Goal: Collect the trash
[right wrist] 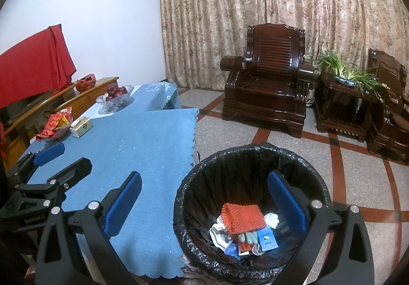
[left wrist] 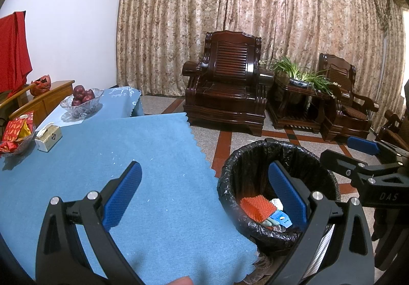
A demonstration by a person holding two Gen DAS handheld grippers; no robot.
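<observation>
A round bin lined with a black bag (left wrist: 230,177) (right wrist: 194,182) stands on the floor beside the table's right edge. Inside lie an orange spiky mat (left wrist: 257,207) (right wrist: 242,217), crumpled white paper (right wrist: 271,219), a blue card (right wrist: 267,237) and other scraps. My left gripper (left wrist: 204,195) is open and empty, spanning the table edge and the bin. My right gripper (right wrist: 205,204) is open and empty above the bin's near rim. Each gripper shows in the other's view: the right gripper (left wrist: 350,157) in the left wrist view, the left gripper (right wrist: 64,157) in the right wrist view.
The table has a blue cloth (left wrist: 115,157) (right wrist: 140,144) with tiny white crumbs. At its far left stand a tissue box (left wrist: 48,138) (right wrist: 81,127), a dish of red packets (left wrist: 16,135) (right wrist: 55,126) and a glass bowl of apples (left wrist: 81,100) (right wrist: 115,97). Dark wooden armchairs (left wrist: 225,85) (right wrist: 268,85) and a plant (left wrist: 301,72) stand behind.
</observation>
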